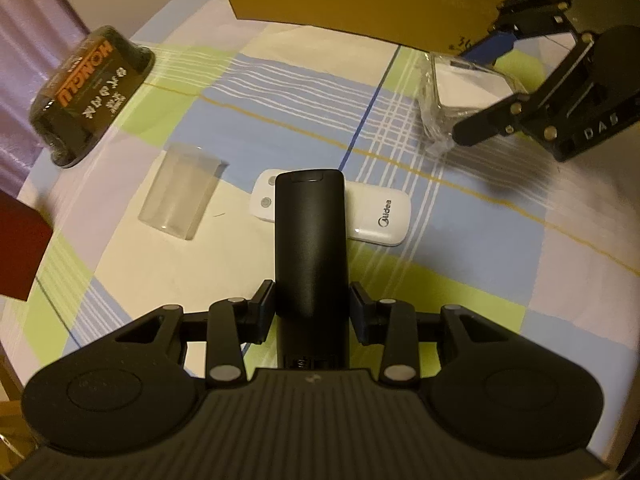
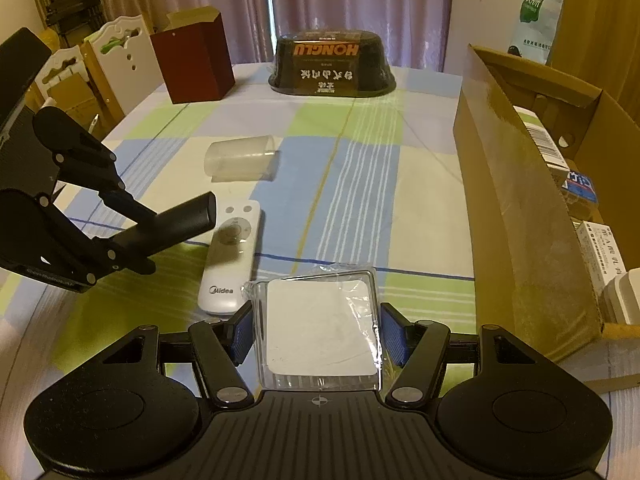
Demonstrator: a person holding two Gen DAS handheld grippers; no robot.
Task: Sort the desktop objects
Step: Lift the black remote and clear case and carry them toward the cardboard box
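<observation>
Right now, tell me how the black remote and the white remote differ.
The black remote is held off the table in the left gripper; the white remote lies flat on the tablecloth, untouched. The black remote shows a plain dark face with no buttons in view; the white remote shows round buttons and a Midea logo. In the left wrist view the black remote crosses over the white one. Both are slim, elongated handsets.
</observation>
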